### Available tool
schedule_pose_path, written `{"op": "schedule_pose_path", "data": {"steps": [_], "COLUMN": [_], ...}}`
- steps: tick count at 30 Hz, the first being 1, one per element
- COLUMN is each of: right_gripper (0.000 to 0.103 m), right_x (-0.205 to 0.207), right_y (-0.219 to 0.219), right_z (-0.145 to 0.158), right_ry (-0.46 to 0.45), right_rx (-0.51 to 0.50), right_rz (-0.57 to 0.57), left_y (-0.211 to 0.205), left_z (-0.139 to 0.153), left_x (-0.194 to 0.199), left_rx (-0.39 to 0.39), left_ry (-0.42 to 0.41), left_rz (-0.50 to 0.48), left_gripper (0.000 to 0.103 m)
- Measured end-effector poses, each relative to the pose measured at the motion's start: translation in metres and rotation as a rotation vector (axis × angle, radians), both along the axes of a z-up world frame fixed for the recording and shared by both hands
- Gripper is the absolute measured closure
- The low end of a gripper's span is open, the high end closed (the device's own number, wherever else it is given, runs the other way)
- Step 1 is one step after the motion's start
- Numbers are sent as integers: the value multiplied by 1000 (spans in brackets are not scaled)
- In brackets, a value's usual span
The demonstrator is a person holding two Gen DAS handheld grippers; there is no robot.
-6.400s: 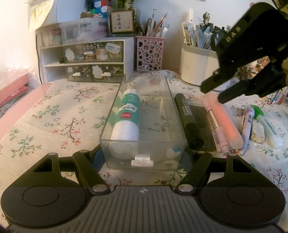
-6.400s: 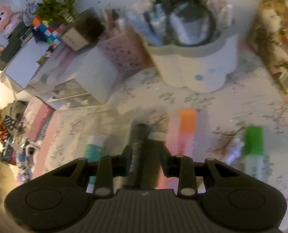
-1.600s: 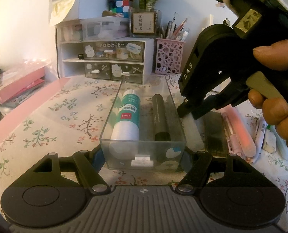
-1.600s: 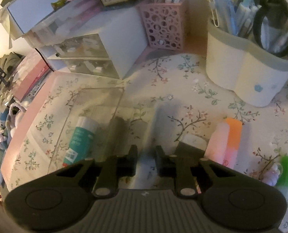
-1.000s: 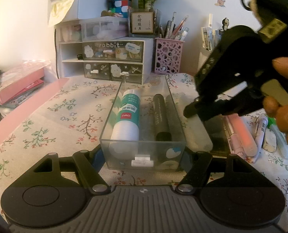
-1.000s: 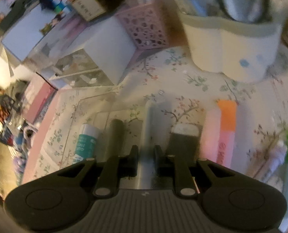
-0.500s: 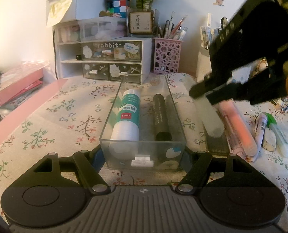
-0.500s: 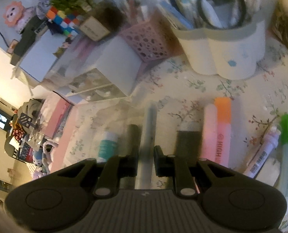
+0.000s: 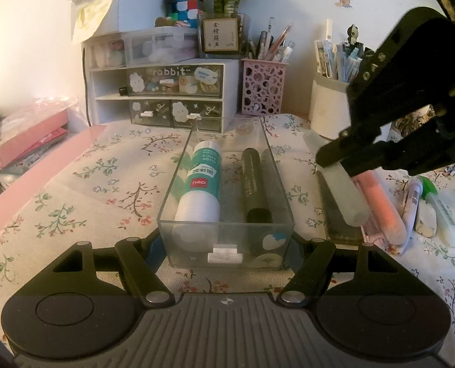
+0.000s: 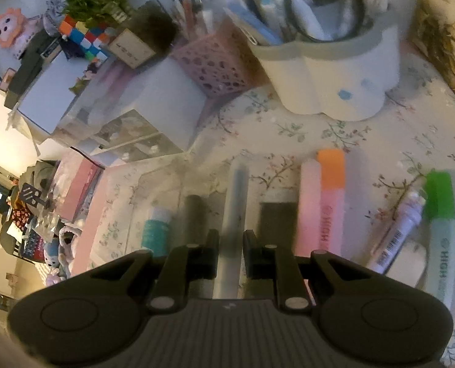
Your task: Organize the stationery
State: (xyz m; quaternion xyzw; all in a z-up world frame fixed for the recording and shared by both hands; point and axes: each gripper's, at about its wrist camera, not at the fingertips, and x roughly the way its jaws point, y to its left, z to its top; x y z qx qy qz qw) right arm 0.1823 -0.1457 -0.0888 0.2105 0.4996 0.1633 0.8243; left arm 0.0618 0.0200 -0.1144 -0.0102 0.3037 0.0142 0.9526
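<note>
A clear plastic drawer [image 9: 276, 184] lies on the floral cloth, and my left gripper [image 9: 225, 245] is shut on its front end. Inside lie a teal and white glue stick [image 9: 201, 187] and a dark marker [image 9: 253, 178]. My right gripper [image 10: 230, 245] is shut on a frosted white pen [image 10: 235, 214] and holds it in the air to the right of the drawer; the pen [image 9: 341, 193] also shows in the left wrist view. On the cloth further right lie a pink and orange highlighter [image 10: 330, 202], a green highlighter [image 10: 440, 214] and a small lilac pen [image 10: 396, 236].
A white drawer unit [image 9: 166, 92], a pink holed pen cup [image 9: 264, 92] and a white pen pot [image 9: 328, 110] stand at the back. A dark flat case [image 10: 278, 224] lies beside the drawer. A white eraser [image 9: 426, 217] lies among the pens. Pink folders [image 9: 28, 141] lie at the left.
The dark marker went into the drawer. My right gripper then closed on the frosted white pen, lifted it off the cloth and now holds it slightly higher and further right.
</note>
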Motion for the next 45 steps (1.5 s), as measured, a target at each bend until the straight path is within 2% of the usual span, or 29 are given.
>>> {"op": "schedule_pose_path", "data": {"steps": [10, 17, 26, 45], "right_gripper": [99, 99, 99, 98], "right_x": [-21, -23, -17, 4], "right_y": [-16, 9, 39, 79], "right_z": [5, 28, 34, 18], "right_ry": [-1, -57, -80, -52], "right_rx": [1, 28, 25, -47], "right_rz": [-17, 42, 114, 177], "left_y": [-2, -2, -2, -3], "left_z": [0, 0, 0, 0], "left_x": [0, 0, 0, 0], "left_rx": [14, 16, 15, 15], "left_ry": [2, 2, 2, 2], "left_rz": [-3, -4, -4, -7], "left_gripper": [31, 31, 31, 31]}}
